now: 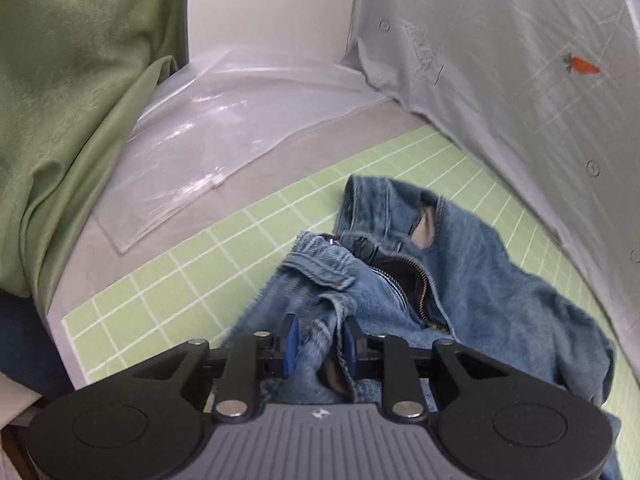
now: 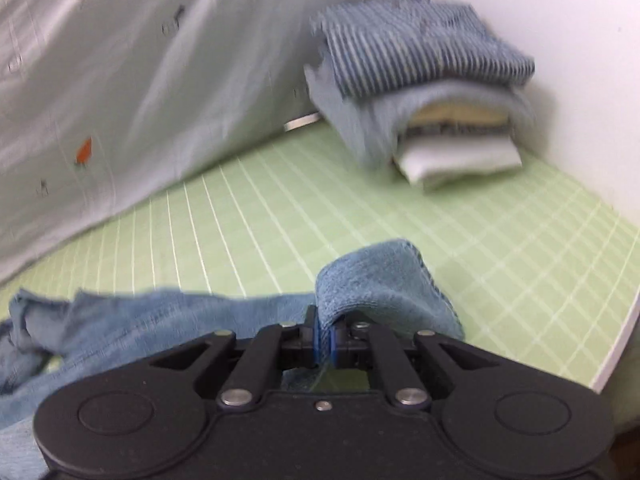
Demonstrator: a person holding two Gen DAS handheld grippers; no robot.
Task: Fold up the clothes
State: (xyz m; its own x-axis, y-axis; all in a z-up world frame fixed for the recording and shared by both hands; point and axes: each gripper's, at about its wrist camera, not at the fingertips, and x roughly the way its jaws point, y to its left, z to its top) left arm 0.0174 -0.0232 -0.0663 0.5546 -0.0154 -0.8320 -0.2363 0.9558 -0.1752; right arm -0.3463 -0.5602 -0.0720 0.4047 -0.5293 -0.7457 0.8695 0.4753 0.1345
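On the green grid mat [image 1: 208, 264] that covers the table, a pair of blue denim jeans [image 1: 460, 280] lies crumpled, waistband up and zipper open. Left tongs [image 1: 319, 346]: blue pads narrowed onto a bunched fold of the jeans near the waistband; denim fills the gap between the pads. Right tongs [image 2: 325, 342]: pads drawn close together, pinching a fold of the same jeans [image 2: 372, 280]; the cloth loops up and over the tips and trails off to the left across the mat [image 2: 500, 248].

Left wrist view: a clear plastic zip bag [image 1: 208, 136] lies flat on the grey table surface [image 1: 88, 256] beyond the mat's far edge, well apart from the jeans. A green cloth [image 1: 68, 100] hangs down at the left edge. A pale grey sheet with a small carrot print [image 1: 520, 60] stands along the right side.

Right wrist view: the same pale sheet [image 2: 140, 100] rises along the far-left edge of the mat. A stack of folded clothes [image 2: 424, 92] sits in the far corner against the white wall [image 2: 560, 40], a blue striped garment on top. This view is motion-blurred; finer detail of the stack cannot be told.
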